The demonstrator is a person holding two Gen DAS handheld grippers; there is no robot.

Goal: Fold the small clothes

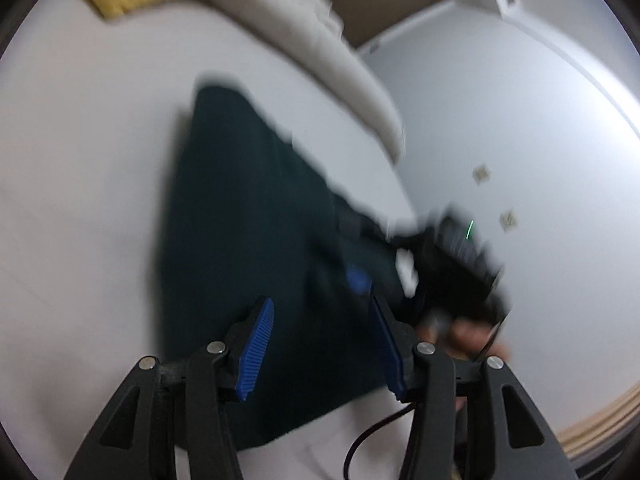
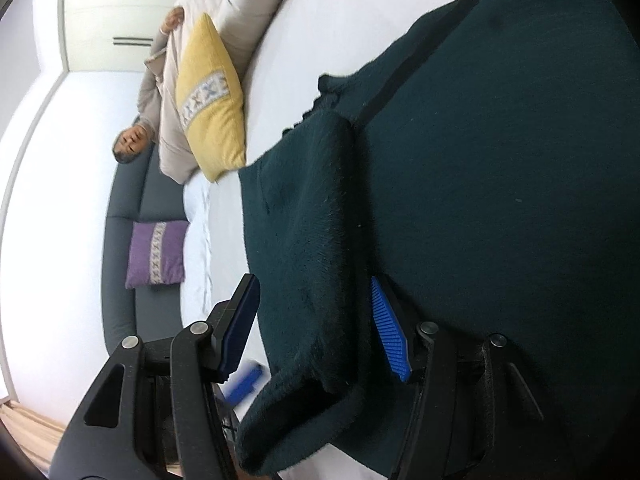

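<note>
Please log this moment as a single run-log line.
dark green garment on white bed | left gripper open above it | right gripper open around folded edge

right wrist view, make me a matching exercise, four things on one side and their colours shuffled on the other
Things:
1. fuzzy fleece garment
2. square cushion against the beige duvet
3. square cushion on the grey sofa
4. ribbed pads of the right tool

Colours:
A. purple
B. bright blue
C. dark green
D. yellow

Pairs: 1-C, 2-D, 3-A, 4-B
</note>
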